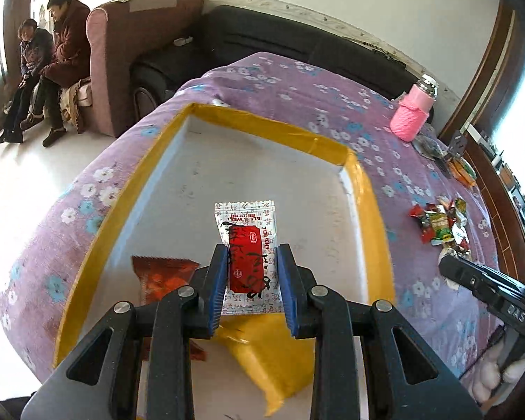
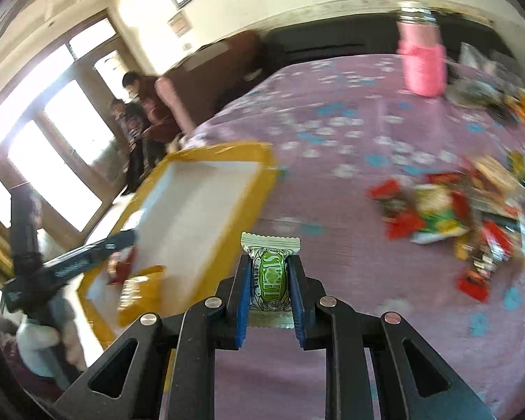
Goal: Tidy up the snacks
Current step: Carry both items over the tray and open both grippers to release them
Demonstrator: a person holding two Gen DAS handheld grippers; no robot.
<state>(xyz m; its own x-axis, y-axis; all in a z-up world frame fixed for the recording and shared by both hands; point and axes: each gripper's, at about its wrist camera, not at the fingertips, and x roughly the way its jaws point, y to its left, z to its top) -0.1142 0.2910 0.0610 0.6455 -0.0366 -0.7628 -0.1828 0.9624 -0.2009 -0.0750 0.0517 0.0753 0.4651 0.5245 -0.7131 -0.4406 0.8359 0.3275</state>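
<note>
Yellow-rimmed box (image 1: 371, 210), floor mostly bare

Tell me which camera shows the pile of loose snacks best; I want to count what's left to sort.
The left wrist view: the snack pile is sharp there, though small near the frame's edge. The right wrist view shows it larger but motion-blurred.

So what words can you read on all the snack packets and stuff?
"ALL'S WELL" and "ENDS WELL": upside down on the white-and-red foil snack packet in the left claw.
"DAS": on the black right claw.
Green-and-white sweet wrapper in the right claw: lettering too blurred.
Heap of loose snack wrappers: too small.
</note>
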